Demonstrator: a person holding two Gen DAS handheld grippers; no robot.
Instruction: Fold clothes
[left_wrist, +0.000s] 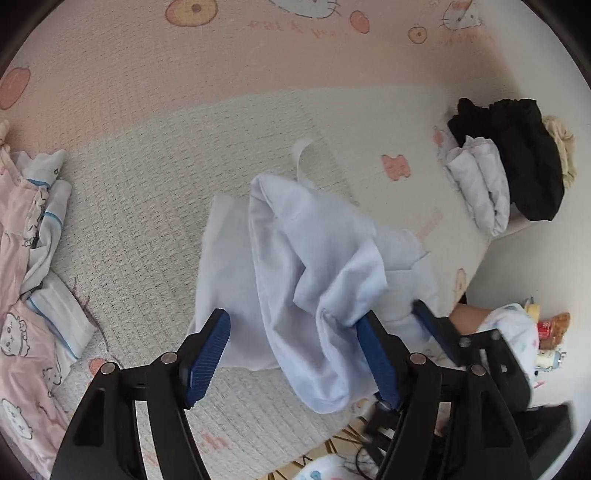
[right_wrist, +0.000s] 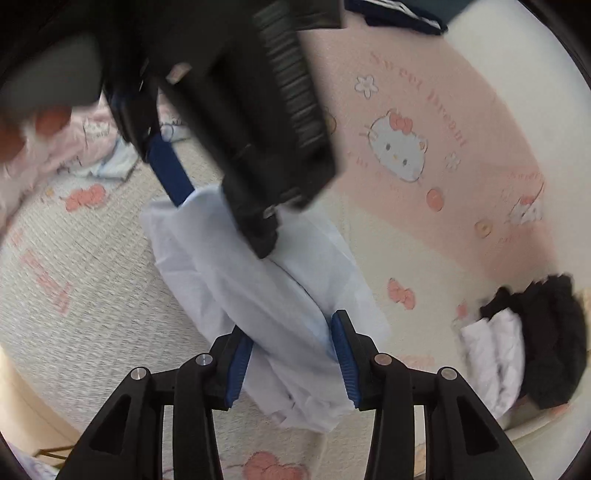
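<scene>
Left gripper (left_wrist: 293, 334) fills the lower left-wrist view, jaws spread wide; the pale blue garment (left_wrist: 295, 258) drapes between them, touching only the right-hand pad. Right gripper (right_wrist: 291, 354) pinches a bunched fold of the same garment (right_wrist: 258, 288), both pads pressed against the cloth. Mat (left_wrist: 147, 184), cream and pink with cartoon-cat print, lies under everything. Garment sits mid-mat, partly folded. At right: 1 stack, black cloth (left_wrist: 524, 158) over a folded white piece (left_wrist: 480, 184). Pink clothes (left_wrist: 22, 277) heap at left.

Two grippers (left_wrist: 293, 341) (right_wrist: 291, 354), one white garment (left_wrist: 295, 266), two folded garments (left_wrist: 476, 184) (left_wrist: 524, 158).
</scene>
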